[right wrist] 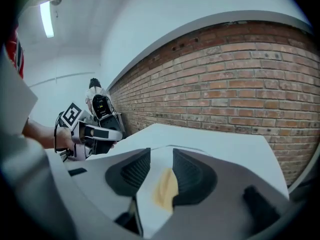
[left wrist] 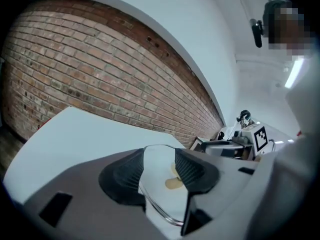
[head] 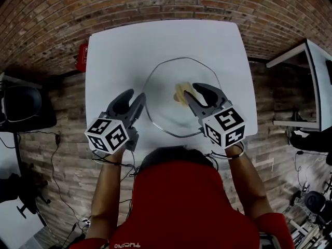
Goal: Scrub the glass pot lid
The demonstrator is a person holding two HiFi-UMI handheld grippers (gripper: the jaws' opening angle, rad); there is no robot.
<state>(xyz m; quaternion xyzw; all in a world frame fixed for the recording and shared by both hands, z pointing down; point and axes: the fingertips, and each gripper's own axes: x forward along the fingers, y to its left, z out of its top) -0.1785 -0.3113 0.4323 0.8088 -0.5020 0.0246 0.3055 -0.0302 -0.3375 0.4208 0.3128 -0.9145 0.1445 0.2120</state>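
The round clear glass pot lid [head: 162, 104] [left wrist: 159, 160] with a thin metal rim lies flat on the square white table [head: 114, 51] [left wrist: 75, 134] [right wrist: 225, 144], nearer my edge than the middle. A small pale yellow sponge [head: 180, 93] [left wrist: 173, 183] [right wrist: 165, 190] sits on the lid, a little right of its centre.

My right gripper [head: 198, 97] [right wrist: 161, 171] hangs over the lid's right part with its jaws spread. In the right gripper view the sponge shows in the gap between them, close to the right-hand pad, but I cannot tell if it touches. The pads are not pressed on it.

My left gripper [head: 132, 99] [left wrist: 159, 171] is at the lid's left edge, jaws also spread. In the left gripper view the lid's rim runs through the gap, and nothing is pinched.

Apart from the lid and sponge, only my grippers are over the tabletop.

Beyond the table's far side stands a red-brown brick wall [head: 155, 4] [left wrist: 100, 79] [right wrist: 240, 84]. A small red object [head: 82, 56] sits low by the table's far left corner. A black chair [head: 21, 105] stands to the left, with black cables [head: 56, 154] trailing on the floor near it. A second white table [head: 313, 82] stands well off to the right.
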